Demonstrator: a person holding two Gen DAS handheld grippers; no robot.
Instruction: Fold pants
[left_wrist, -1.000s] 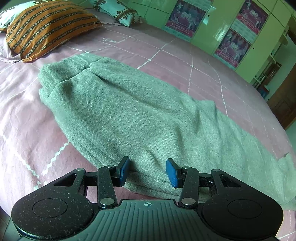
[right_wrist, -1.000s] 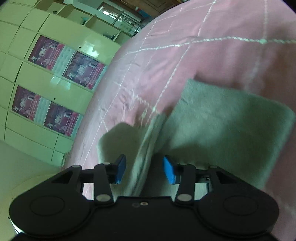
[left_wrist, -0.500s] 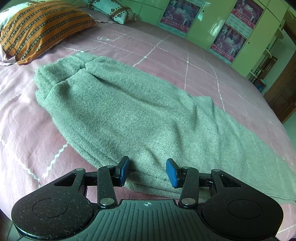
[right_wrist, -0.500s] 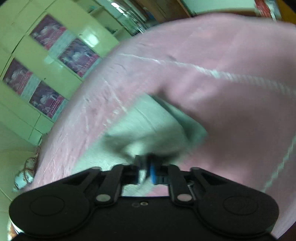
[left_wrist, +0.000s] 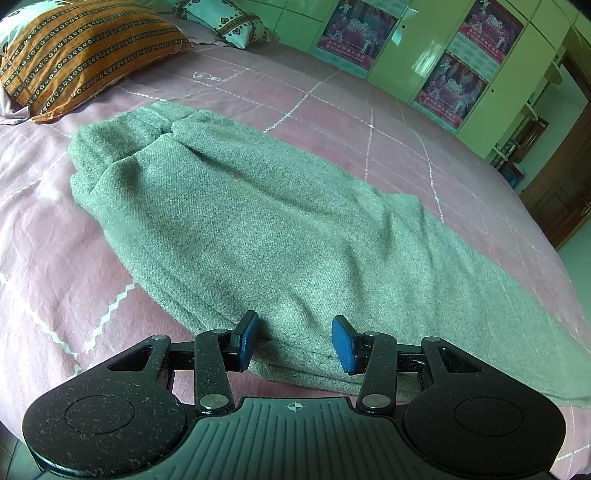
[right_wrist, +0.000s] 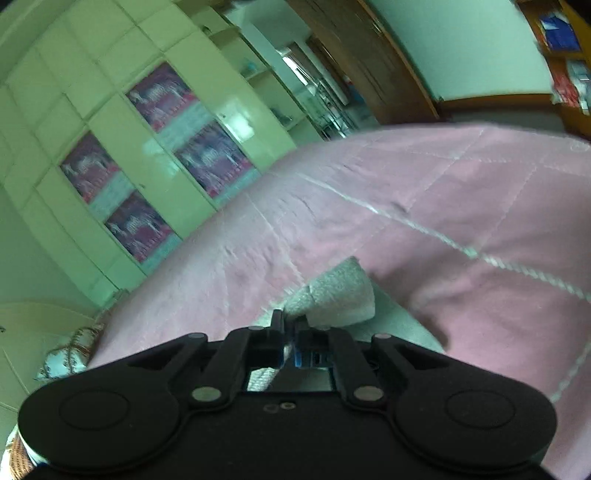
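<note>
Grey knit pants (left_wrist: 258, 221) lie folded lengthwise on a pink bed, waistband at the far left, legs running to the right. My left gripper (left_wrist: 295, 345) is open and empty, its blue pads straddling the near edge of the pants at mid-length. My right gripper (right_wrist: 290, 338) is shut on the hem end of the pants (right_wrist: 340, 295), which sticks up past the fingertips, lifted above the bed. The rest of the pants is hidden behind the right gripper body.
The pink bedspread (left_wrist: 55, 240) with white stitched lines covers the bed. An orange striped pillow (left_wrist: 74, 48) and a white patterned pillow (left_wrist: 221, 18) lie at the head. Green cabinets with posters (left_wrist: 461, 66) stand beyond the bed, with a wooden door (left_wrist: 561, 184) at right.
My right gripper closed on the hem end of the pants and lifted it, swinging its view up toward the cabinets. My left gripper stayed open at the near edge.
</note>
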